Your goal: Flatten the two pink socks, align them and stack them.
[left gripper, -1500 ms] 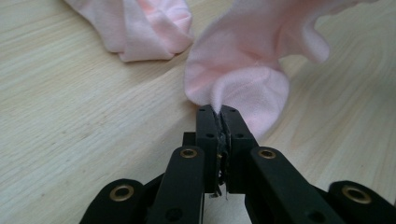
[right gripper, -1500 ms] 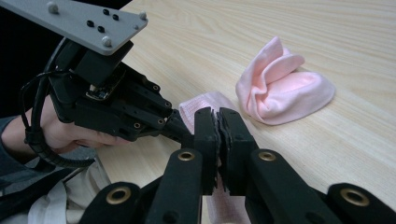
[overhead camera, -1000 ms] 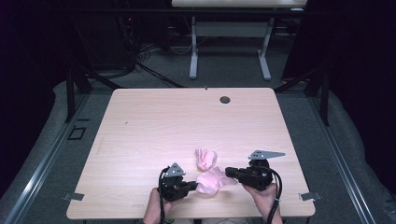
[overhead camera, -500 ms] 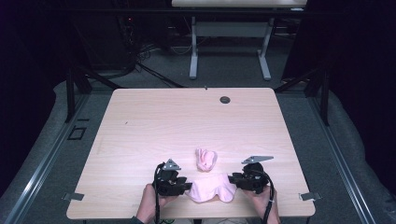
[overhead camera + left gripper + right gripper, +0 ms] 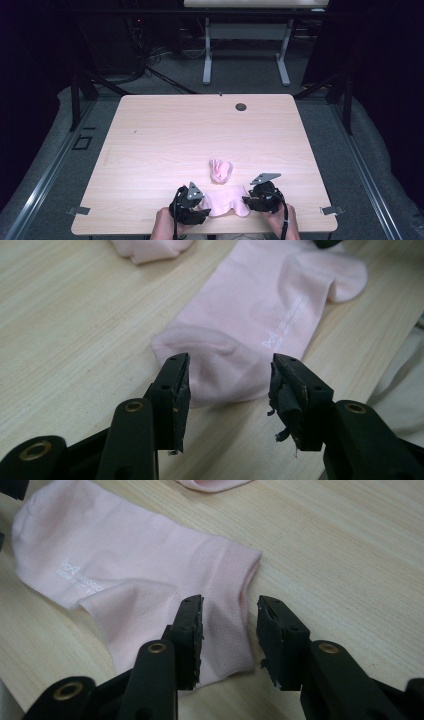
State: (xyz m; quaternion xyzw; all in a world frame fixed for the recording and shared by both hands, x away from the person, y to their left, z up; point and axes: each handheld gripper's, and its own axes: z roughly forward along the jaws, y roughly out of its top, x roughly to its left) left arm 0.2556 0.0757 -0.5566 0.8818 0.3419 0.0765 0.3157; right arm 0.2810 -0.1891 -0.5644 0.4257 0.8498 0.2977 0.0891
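Both tongs just opening, left tongs (image 5: 227, 377) and right tongs (image 5: 227, 620) astride flat pink sock (image 5: 225, 202)

Pink sock (image 5: 225, 202) flat at table's near edge

Flat sock (image 5: 226, 202), bunched and held between both tongs a second ago, now spread on the tabletop (image 5: 165, 145). Left tongs (image 5: 227, 377) and right tongs (image 5: 229, 617) have just been opening, sock ends lying between unpressed jaws.
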